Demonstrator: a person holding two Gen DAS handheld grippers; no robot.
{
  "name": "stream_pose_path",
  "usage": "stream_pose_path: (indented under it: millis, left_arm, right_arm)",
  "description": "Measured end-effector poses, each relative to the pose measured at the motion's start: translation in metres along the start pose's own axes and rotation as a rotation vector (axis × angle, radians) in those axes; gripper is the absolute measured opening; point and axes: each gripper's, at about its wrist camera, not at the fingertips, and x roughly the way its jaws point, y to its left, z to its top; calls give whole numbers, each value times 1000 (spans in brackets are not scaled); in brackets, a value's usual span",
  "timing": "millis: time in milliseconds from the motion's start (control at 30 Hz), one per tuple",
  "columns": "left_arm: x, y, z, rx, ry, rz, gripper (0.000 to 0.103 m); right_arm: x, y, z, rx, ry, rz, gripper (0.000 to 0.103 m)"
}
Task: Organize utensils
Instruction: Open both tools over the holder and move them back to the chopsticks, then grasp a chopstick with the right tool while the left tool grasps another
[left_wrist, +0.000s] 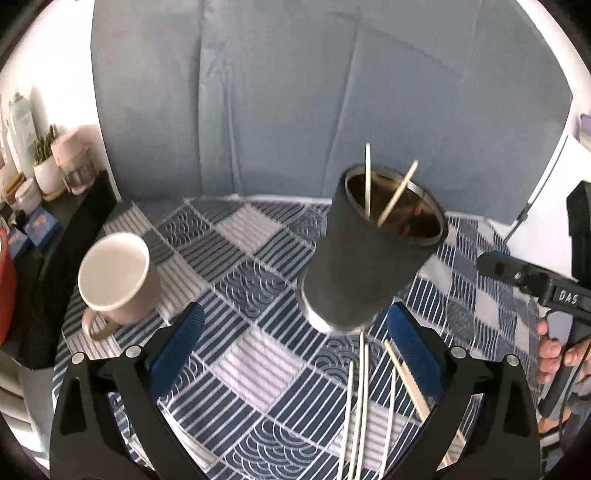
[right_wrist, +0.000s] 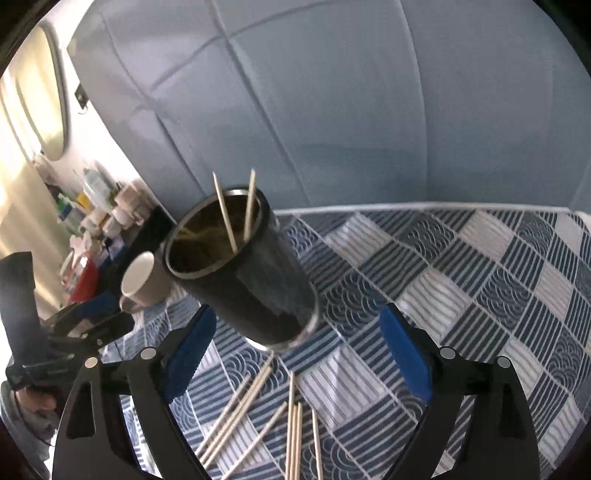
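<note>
- We see both grippers, left (left_wrist: 295, 343) and right (right_wrist: 295, 343), spread wide, gripping nothing.
- Black tumbler (left_wrist: 365, 254) holds two chopsticks (left_wrist: 397, 194).
- Loose chopsticks (right_wrist: 258, 417) lie on the tablecloth (right_wrist: 480, 280).

The table (left_wrist: 258, 236) is covered by a blue-and-white patchwork cloth. On it a black tumbler (left_wrist: 365, 258) holding two chopsticks (left_wrist: 397, 194) is stood, a beige mug (left_wrist: 118, 280) well apart, and loose chopsticks (right_wrist: 258, 421) are scattered near the tumbler's base.

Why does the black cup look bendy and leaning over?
Fisheye bending: in the left wrist view the black cup leans right, in the right wrist view it leans left, slightly smeared at its base. Bright window glare washes out that view's left edge.
</note>
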Motion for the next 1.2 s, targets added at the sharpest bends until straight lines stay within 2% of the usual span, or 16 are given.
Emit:
stream_pose_path:
  millis: [267,400,767,1100,1200]
  left_arm:
    - [26,-12,-30,50,124,-4,97]
    - [37,-15,-44,49,175,-9,97]
    - [65,-26,-80,94,306,1,97]
    - [82,-27,-98,143,386,41,97]
    - [82,-30,-102,180,378,57,97]
  right_arm:
    - [11,-8,-36,-13,86,-55,86]
    - [18,-7,-55,-65,136,-102,86]
    - [37,-9,-104,-96,278,-127,86]
    - [48,-14,-130,-98,359,-163,86]
    - [49,-14,-132,-105,368,-163,86]
